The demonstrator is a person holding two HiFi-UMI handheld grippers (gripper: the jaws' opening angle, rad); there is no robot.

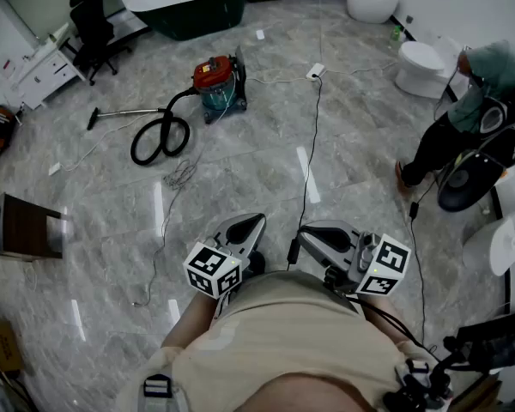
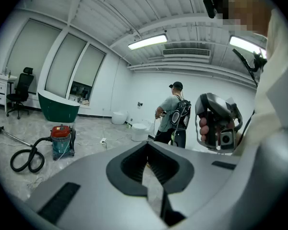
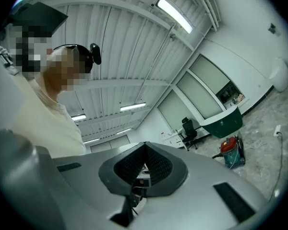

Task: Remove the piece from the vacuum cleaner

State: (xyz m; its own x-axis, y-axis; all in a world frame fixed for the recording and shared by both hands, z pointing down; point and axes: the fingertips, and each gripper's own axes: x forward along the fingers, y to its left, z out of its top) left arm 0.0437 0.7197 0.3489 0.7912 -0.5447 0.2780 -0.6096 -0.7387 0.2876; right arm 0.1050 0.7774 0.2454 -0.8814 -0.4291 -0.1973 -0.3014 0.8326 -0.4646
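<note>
The vacuum cleaner (image 1: pixel 217 82), teal with a red lid, stands on the marble floor far ahead of me. Its black hose (image 1: pixel 159 140) lies coiled to its left, and a metal wand (image 1: pixel 124 112) runs further left. Both grippers are held close to my body, well short of it. My left gripper (image 1: pixel 258 221) is shut and empty. My right gripper (image 1: pixel 303 233) is shut and empty too. In the left gripper view the vacuum cleaner (image 2: pixel 61 140) and hose (image 2: pixel 26 159) sit at lower left beyond the shut left gripper (image 2: pixel 146 144). The right gripper view shows the vacuum cleaner (image 3: pixel 232 152) far right.
A dark green bathtub (image 1: pixel 189 9) stands behind the vacuum, with an office chair (image 1: pixel 90 24) to its left. Toilets (image 1: pixel 421 65) line the right side, where a person (image 1: pixel 468 101) stands. A black cable (image 1: pixel 313 136) crosses the floor from a power strip (image 1: pixel 315 71). A wooden box (image 1: pixel 27 226) sits left.
</note>
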